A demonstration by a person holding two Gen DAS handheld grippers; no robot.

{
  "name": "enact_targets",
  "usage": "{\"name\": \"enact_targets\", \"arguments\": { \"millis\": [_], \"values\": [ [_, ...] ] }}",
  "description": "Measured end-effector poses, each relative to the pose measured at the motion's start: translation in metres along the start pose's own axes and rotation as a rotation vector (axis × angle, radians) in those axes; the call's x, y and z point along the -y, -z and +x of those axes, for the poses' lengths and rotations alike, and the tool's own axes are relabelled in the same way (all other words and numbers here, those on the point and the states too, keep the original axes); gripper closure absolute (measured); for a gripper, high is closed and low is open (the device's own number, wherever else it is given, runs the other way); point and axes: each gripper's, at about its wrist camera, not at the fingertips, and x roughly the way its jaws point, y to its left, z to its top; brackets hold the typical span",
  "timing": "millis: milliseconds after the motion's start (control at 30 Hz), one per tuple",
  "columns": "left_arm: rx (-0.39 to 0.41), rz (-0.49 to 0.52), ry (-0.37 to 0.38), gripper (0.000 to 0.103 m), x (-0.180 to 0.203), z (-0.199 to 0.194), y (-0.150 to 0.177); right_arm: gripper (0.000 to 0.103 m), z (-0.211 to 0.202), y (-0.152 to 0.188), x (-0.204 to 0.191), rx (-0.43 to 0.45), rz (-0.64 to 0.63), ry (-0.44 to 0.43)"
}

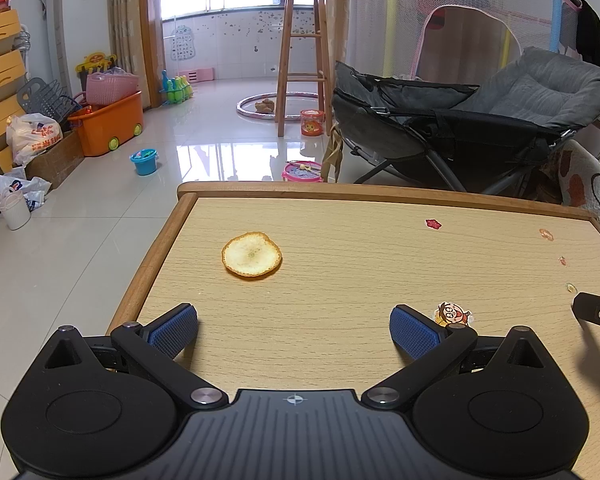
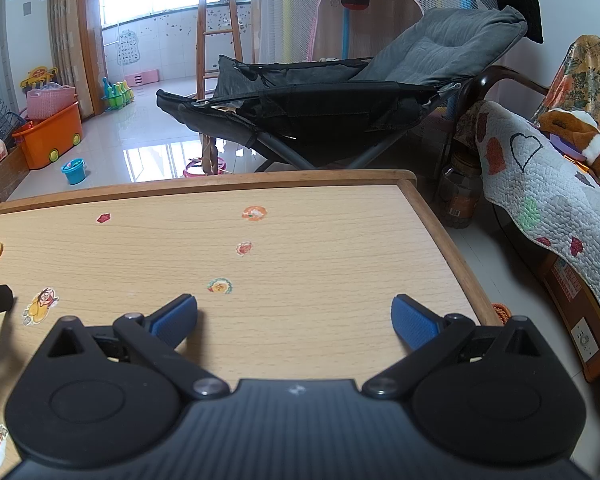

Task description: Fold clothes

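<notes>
Wood-grain surface [image 1: 340, 248] carries only a citrus peel [image 1: 251, 254] and stickers; no clothes show. Left tool [image 1: 294, 330] and right tool [image 2: 294, 326] gape, released (cloth likely handles soft, light; pinch hems).

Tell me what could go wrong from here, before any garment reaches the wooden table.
1. The round orange-rimmed citrus peel lies on the light wooden table; fabric spread there could pick up juice or stain.
2. No garment shows on the table, so both open tongs, left and right, have nothing to grasp yet.
3. The tongs sit close together and might collide.
</notes>
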Motion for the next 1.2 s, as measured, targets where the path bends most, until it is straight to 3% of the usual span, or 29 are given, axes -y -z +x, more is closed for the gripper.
{"name": "enact_targets", "arguments": {
  "millis": [1200],
  "values": [
    [-0.003, 0.003, -0.001, 0.000, 0.0005, 0.0082, 0.0015, 0.000, 0.0010, -0.0011, -0.0010, -0.002, 0.007, 0.014]
  ]
}}
